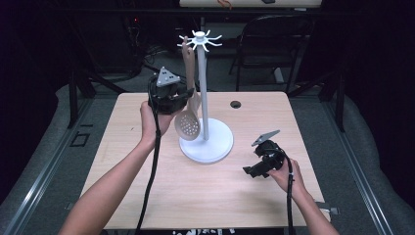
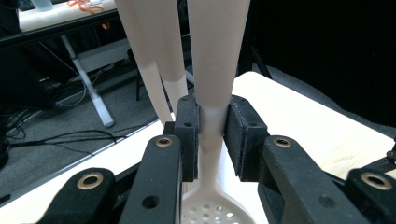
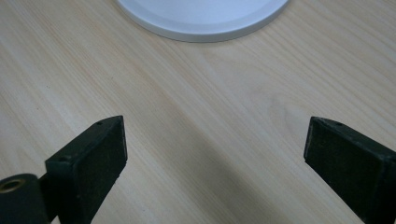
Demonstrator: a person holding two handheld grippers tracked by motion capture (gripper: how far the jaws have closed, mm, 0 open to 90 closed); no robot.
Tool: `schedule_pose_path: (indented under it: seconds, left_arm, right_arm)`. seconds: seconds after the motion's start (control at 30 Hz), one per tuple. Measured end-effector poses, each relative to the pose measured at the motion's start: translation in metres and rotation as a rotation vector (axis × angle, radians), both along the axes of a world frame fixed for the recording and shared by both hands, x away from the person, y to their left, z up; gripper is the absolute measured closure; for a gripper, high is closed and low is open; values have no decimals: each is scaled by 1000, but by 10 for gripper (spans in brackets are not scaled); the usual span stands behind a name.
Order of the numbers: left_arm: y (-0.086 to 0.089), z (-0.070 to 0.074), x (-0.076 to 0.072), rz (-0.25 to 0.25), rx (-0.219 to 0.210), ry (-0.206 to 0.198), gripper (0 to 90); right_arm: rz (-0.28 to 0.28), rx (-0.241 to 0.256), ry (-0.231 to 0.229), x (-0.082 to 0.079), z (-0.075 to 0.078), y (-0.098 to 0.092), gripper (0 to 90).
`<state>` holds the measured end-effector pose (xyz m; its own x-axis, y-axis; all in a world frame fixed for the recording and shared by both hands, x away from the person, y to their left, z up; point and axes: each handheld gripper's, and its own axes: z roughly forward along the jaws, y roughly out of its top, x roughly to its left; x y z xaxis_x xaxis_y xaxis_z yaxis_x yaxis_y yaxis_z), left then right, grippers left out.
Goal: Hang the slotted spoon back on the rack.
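Note:
A white utensil stand (image 1: 204, 88) with a round base (image 1: 215, 147) and hooks at the top stands mid-table. A beige slotted spoon (image 1: 188, 125) hangs upright beside its pole, handle end up near the hooks. My left gripper (image 1: 188, 95) is shut on the spoon's handle (image 2: 212, 116) just above the perforated bowl (image 2: 215, 214). My right gripper (image 1: 248, 171) hovers low over the table to the right of the base, open, with bare wood between its jaws (image 3: 215, 154). The edge of the stand's base (image 3: 201, 18) lies ahead of it.
The wooden table (image 1: 147, 191) has a round cable hole (image 1: 236, 104) near its far edge. A dark folding chair (image 1: 274, 44) stands behind the table. Black cables trail from both grippers toward the near edge.

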<state>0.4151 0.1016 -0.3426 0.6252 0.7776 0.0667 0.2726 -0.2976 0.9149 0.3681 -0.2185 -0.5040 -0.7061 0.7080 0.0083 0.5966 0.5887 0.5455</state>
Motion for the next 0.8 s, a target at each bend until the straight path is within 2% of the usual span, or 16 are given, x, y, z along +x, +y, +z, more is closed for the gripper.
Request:
schedule_pose_path:
  seconds: [0.17, 0.27, 0.4, 0.57, 0.7, 0.8]
  left_arm:
    - [-1, -2, -1, -4, -11, -8, 738]
    - [0, -2, -3, 0, -16, -20, 689]
    - [2, -5, -7, 14, 0, -25, 592]
    - [9, -11, -12, 42, -1, -27, 441]
    - [19, -17, -19, 56, -1, -20, 341]
    - [30, -25, -25, 67, 14, -12, 269]
  right_arm:
    - [3, 1, -6, 0, 0, 0, 57]
    - [4, -2, -6, 0, 0, -1, 57]
    - [2, 1, -4, 0, 1, -1, 57]
    - [2, 2, -3, 0, 1, -1, 57]
    - [2, 4, -4, 0, 1, -1, 56]
    - [-1, 6, -9, 0, 2, -2, 55]
